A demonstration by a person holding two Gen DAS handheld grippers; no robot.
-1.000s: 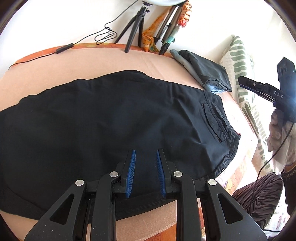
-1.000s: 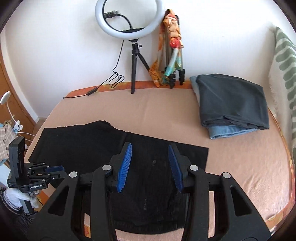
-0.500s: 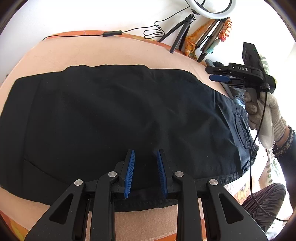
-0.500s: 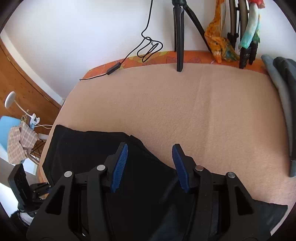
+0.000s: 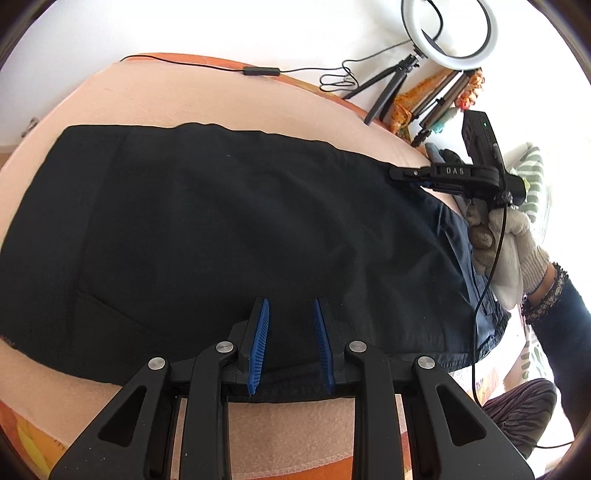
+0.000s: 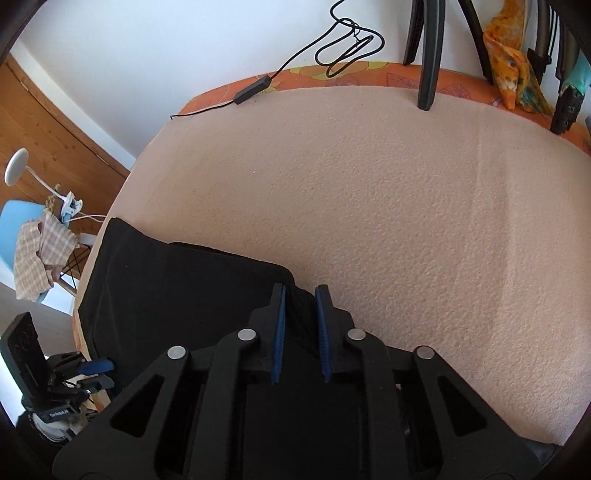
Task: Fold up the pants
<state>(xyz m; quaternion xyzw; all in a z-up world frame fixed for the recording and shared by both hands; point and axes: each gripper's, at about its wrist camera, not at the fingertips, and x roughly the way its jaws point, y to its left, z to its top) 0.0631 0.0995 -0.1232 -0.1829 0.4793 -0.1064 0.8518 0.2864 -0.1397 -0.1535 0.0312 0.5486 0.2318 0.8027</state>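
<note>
Black pants (image 5: 240,229) lie spread flat across the peach bed (image 6: 369,184). In the left wrist view my left gripper (image 5: 290,302) hovers over the pants' near edge, its blue pads a narrow gap apart with nothing pinched. A gloved hand (image 5: 506,240) holds my right gripper (image 5: 397,172) at the far edge near the waist end. In the right wrist view the right gripper (image 6: 300,291) is closing, with a raised fold of the pants (image 6: 177,288) pressed between its pads. The left gripper (image 6: 105,373) shows at the lower left of that view.
A ring light (image 5: 448,33) on a tripod and its cable (image 6: 347,44) stand at the bed's far edge by the wall. A striped pillow (image 5: 532,177) lies at the right. A blue chair with a checked cloth (image 6: 33,243) stands beside the bed.
My right gripper has dropped to the pants' far edge and its wide jaws have narrowed onto a fold of fabric. The left gripper has slid along the near edge, its gap unchanged.
</note>
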